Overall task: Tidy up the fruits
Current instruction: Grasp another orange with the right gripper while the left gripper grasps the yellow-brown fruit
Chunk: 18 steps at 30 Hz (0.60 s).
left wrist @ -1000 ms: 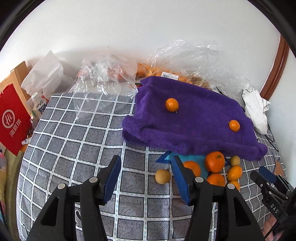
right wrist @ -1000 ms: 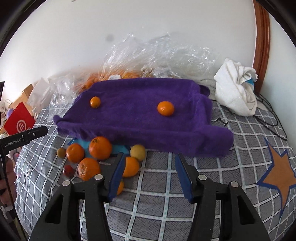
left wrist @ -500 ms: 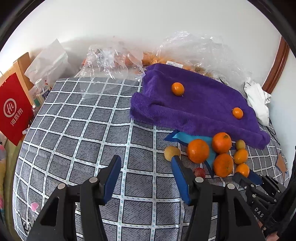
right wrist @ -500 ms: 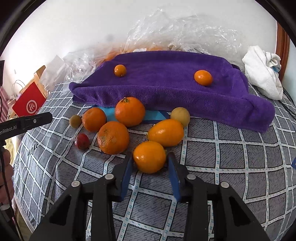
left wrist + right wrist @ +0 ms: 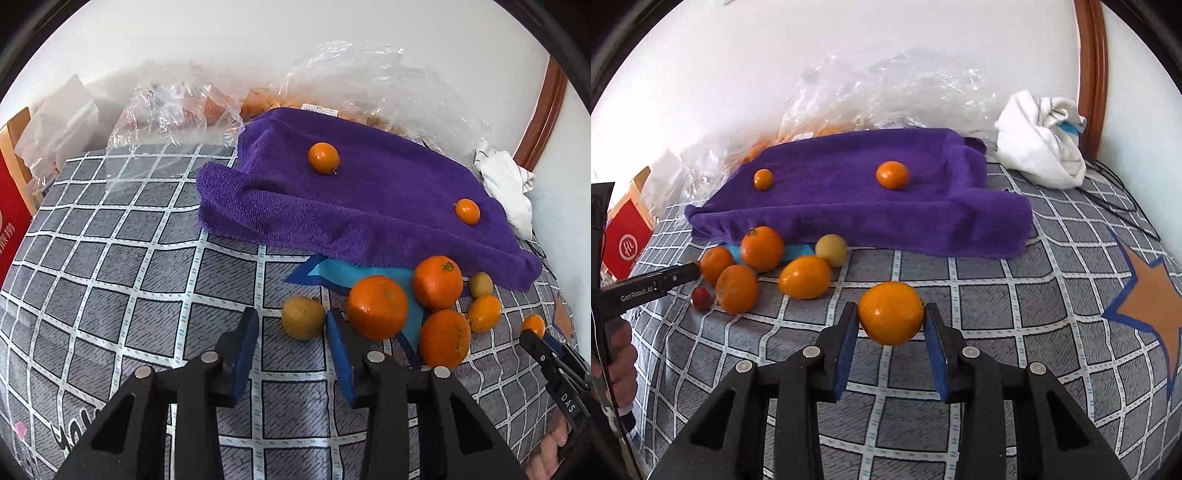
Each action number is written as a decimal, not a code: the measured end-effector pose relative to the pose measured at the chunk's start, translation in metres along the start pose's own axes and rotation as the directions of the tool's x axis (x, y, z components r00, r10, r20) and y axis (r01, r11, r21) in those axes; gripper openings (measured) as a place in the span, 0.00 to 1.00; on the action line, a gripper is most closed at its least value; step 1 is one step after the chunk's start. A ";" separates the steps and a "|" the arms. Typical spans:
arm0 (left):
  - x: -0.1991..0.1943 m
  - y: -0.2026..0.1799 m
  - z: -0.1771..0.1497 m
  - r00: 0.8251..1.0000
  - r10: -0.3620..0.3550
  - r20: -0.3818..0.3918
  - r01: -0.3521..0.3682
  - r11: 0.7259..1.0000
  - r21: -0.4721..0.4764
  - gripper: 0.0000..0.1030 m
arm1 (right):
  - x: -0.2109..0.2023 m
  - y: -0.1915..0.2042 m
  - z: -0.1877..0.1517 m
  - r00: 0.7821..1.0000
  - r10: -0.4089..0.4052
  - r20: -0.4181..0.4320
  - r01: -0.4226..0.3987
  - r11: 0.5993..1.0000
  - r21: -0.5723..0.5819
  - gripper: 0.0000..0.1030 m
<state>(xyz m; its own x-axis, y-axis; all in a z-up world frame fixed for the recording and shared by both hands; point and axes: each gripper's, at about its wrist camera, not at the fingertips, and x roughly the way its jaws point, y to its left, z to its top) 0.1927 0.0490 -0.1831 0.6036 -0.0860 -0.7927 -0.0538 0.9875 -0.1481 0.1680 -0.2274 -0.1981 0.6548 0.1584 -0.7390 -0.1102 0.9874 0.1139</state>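
My right gripper (image 5: 891, 314) is shut on a small orange (image 5: 891, 313) and holds it above the checked cloth; the orange also shows in the left wrist view (image 5: 533, 326). My left gripper (image 5: 291, 328) is open, its jaws on either side of a yellow-brown fruit (image 5: 303, 318) that lies on the cloth. A purple towel (image 5: 369, 206) carries two small oranges (image 5: 324, 158) (image 5: 467, 211). A cluster of oranges (image 5: 761, 249) (image 5: 804, 277), a pale yellow fruit (image 5: 831, 249) and a small red fruit (image 5: 701, 298) lies in front of the towel.
Clear plastic bags (image 5: 177, 107) with more fruit lie behind the towel against the wall. A white cloth bundle (image 5: 1043, 144) sits at the back right by a wooden frame. A red carton (image 5: 626, 245) stands at the left edge. A black cable (image 5: 1115, 192) runs at the right.
My right gripper has closed on the small orange and lifted it away from the cluster. My left gripper has moved in around the yellow-brown fruit.
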 end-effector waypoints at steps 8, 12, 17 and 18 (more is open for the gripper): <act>-0.008 0.001 -0.017 0.998 0.011 0.058 -0.014 0.998 0.054 0.24 | 0.002 -0.003 -0.003 1.000 -0.021 0.006 0.021 1.000 0.018 0.35; -0.007 0.009 -0.015 0.999 -0.018 0.049 0.017 1.000 0.012 0.24 | 0.007 -0.003 -0.003 1.000 0.004 -0.020 -0.003 1.000 0.012 0.35; -0.006 0.009 -0.015 0.999 -0.006 0.049 0.005 1.000 0.012 0.24 | 0.011 -0.002 -0.004 0.999 0.010 -0.049 -0.009 1.000 0.007 0.34; -0.006 0.008 -0.015 0.999 -0.002 0.048 0.002 1.000 0.014 0.24 | 0.012 -0.001 -0.004 0.999 0.008 -0.050 -0.008 1.000 0.008 0.34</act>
<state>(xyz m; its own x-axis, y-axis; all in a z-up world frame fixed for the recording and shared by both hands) 0.1763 0.0552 -0.1885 0.6414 -0.0817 -0.7628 -0.0414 0.9892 -0.1407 0.1732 -0.2271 -0.2093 0.6160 0.1662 -0.7700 -0.1097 0.9861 0.1250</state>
